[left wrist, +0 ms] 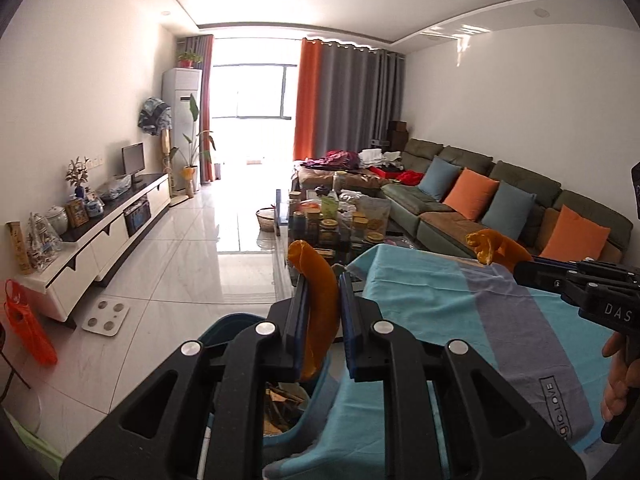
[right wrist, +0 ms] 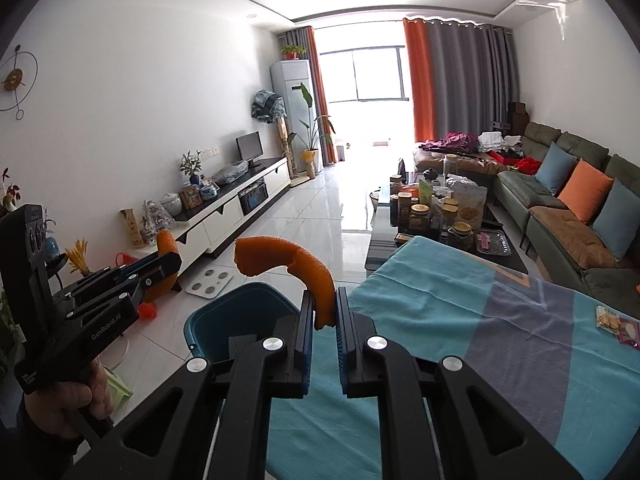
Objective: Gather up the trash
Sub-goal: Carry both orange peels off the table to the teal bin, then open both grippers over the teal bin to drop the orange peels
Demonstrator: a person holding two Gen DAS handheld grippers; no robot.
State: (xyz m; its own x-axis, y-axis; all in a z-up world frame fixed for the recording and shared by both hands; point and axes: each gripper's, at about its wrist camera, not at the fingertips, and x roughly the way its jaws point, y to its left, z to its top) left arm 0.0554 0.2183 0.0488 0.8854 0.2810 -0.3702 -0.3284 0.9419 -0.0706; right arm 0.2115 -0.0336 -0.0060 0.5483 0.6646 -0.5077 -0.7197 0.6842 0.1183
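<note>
You hold a light, limp orange peel strip (left wrist: 320, 300) clamped in your left gripper (left wrist: 324, 312) and a curled one (right wrist: 288, 264) in your right gripper (right wrist: 325, 320), jaws pinching each low end, both tilted slightly down over the desk's striped cloth (right wrist: 440, 304) beside the teal bin (right wrist: 240, 312).

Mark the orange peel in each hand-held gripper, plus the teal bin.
Left hand-held gripper's orange peel (left wrist: 320, 300), left wrist view, mid-strip between the pads.
Right hand-held gripper's orange peel (right wrist: 316, 270), right wrist view, outer skin at the bend.
Teal bin (right wrist: 240, 308), right wrist view, inner wall.
</note>
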